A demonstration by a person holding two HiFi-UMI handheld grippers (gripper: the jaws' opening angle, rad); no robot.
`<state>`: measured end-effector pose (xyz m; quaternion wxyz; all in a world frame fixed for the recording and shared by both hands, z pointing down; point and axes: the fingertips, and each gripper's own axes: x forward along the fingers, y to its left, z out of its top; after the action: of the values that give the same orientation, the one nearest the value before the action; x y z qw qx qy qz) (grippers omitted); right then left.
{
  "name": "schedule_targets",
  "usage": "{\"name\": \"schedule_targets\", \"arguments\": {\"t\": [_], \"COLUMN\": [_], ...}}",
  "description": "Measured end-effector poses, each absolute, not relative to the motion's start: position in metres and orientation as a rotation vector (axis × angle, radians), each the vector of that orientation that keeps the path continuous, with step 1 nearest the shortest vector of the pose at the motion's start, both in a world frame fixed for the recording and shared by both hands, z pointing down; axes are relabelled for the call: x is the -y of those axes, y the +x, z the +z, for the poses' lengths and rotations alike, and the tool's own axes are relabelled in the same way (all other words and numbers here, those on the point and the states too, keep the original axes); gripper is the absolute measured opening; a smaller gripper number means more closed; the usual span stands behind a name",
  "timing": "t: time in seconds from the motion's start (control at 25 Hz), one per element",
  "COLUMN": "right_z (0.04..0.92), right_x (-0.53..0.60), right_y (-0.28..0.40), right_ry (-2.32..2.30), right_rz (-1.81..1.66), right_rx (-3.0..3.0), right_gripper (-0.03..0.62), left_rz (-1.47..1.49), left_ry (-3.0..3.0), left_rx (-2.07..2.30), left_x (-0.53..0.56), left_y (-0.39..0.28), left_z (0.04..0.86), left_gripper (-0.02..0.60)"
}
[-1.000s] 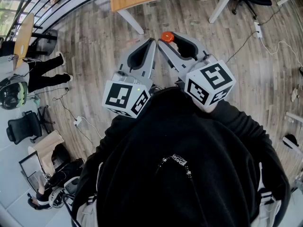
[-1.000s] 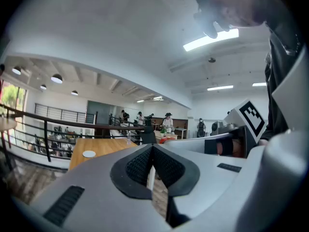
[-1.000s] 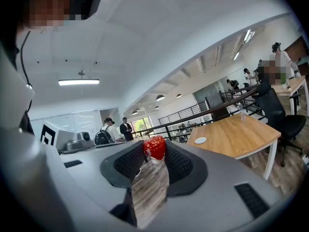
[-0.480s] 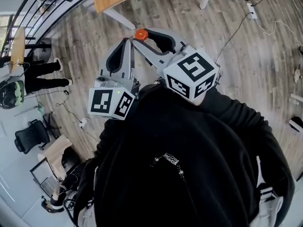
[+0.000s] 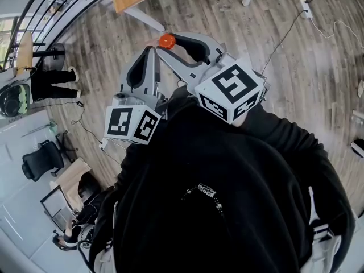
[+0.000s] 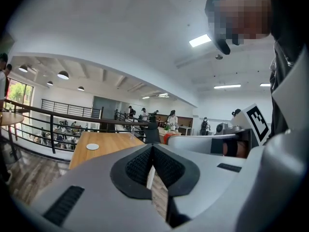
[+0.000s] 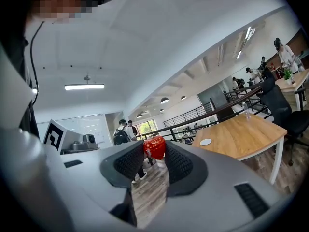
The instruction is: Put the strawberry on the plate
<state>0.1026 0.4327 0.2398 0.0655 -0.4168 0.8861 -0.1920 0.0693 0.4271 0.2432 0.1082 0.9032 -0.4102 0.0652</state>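
My right fingers (image 7: 173,159) are partly spread and pinch the strawberry (image 7: 155,147) between their black pads, right at the tips. It sits there red and whole, with nothing else touching it. My left fingers (image 6: 140,166) are pressed together at the tips and hold nothing. They hang just beside the right pair, tip near tip, with the strawberry only just off them.

Below both pairs there is only wooden floor (image 5: 296,78), so I am holding the fruit in the air, not over anything that could take it.

I judge this to be the carrying step: the pick is done and the placing is not. The plate (image 7: 206,141) lies ahead of my right fingers and off to the right, well apart, on the wooden counter (image 7: 241,137). Next I need to bring the right fingers over the plate, sink until the strawberry is nearly on it, and only then spread them.
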Motion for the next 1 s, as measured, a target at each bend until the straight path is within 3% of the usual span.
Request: {"name": "schedule_targets", "arguments": {"t": [1.0], "right_z": [0.260], "right_x": [-0.361], "right_y": [0.114], "right_ry": [-1.504], "right_rz": [-0.556], "right_rx": [-2.557], "right_gripper": [0.144], "left_rz": [0.172], "left_ry": [2.647], "left_rx": [0.776], "left_x": [-0.350], "left_y": [0.094], "left_z": [0.279], "left_gripper": [-0.002]}}
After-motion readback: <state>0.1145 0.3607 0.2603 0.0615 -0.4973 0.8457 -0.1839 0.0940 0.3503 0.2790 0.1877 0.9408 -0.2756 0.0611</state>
